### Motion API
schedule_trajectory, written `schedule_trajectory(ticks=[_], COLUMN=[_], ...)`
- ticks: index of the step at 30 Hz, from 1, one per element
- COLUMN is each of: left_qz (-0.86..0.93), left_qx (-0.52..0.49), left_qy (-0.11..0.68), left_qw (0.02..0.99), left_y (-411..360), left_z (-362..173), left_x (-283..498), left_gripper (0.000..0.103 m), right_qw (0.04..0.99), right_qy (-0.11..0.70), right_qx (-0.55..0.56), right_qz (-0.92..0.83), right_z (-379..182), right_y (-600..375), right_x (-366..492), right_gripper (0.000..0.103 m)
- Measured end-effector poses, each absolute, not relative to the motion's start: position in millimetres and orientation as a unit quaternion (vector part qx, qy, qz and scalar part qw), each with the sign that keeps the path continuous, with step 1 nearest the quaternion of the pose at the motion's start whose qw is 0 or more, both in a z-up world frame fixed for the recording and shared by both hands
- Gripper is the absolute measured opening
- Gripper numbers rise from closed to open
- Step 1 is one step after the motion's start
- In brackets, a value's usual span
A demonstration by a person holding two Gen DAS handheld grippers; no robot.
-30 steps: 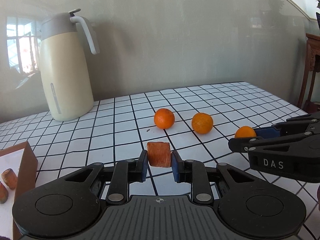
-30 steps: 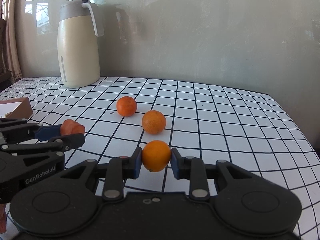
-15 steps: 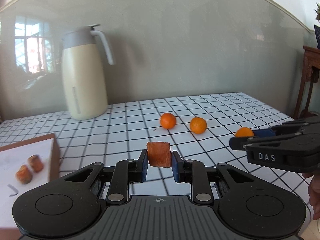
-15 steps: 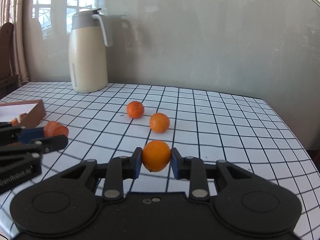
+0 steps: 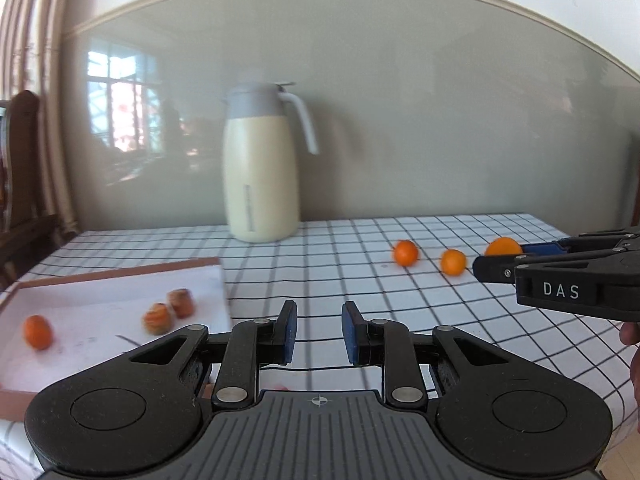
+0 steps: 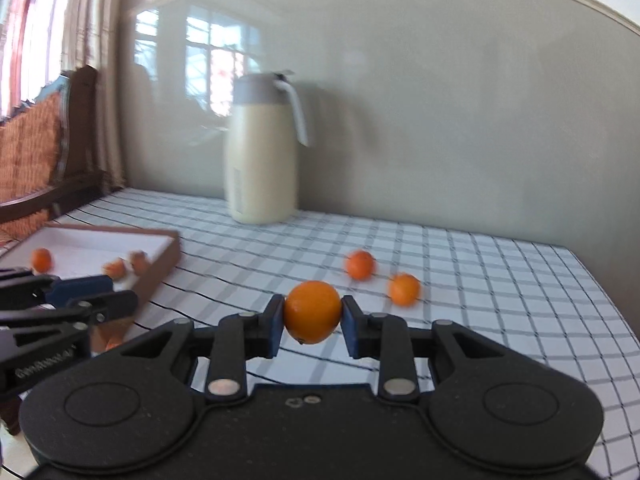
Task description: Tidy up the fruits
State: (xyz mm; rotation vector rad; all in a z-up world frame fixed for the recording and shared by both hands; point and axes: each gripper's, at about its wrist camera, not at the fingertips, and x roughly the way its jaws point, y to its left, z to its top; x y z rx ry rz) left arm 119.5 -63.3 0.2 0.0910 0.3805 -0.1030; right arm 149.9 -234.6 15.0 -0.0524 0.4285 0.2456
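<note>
Left gripper [image 5: 319, 332]: fingers standing apart, gripping nothing | right gripper [image 6: 313, 314]: fingers clamping a round orange mandarin [image 6: 313, 312] | brown-rimmed white tray [image 5: 120, 273]: holding three fruits

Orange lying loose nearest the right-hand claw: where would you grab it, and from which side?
Pinch the loose orange across its widest middle, coming down from the near side. It is round, so any pair of opposite sides serves, and the other orange lies apart behind it to the left, leaving the near side free.
</note>
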Motion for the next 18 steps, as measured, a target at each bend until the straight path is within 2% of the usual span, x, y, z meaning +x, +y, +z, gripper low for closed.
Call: schedule_trajectory(ticks=[4,7,9,12,18], left_qz=[-0.030,-0.031,-0.032,-0.035,-0.028], left_qx=[0.070,0.107,0.121,0.152,0.154], left_qy=[0.208,0.222,0.238,0.218,0.243], left_qw=[0.975,0.969,0.963,0.963,0.957], left_y=[-52.3,-51.8,-51.9,-62.5,-69.6], left_z=[-15.6,-33.7,-43.7,-44.5,-52.6], left_x=[120.0,117.3,118.5,114.8,119.1], left_gripper=[0.025,0.017,0.017,0.017,0.018], right_qw=[0.963,0.964,0.964,0.961,0.962], right_qy=[0.231,0.228,0.230,0.248,0.246], right_qx=[-0.028,-0.022,-0.010,0.002,-0.004], right_qz=[0.134,0.134,0.129,0.121,0.116], right_z=[8.2,10.9,8.4,2.3,0.2], right_y=[-221.2,-222.3,-227.9,-235.2,-240.8], right_x=[159.4,161.9,163.6,169.8,166.8], right_gripper=[0.021,0.021,0.021,0.021,0.021])
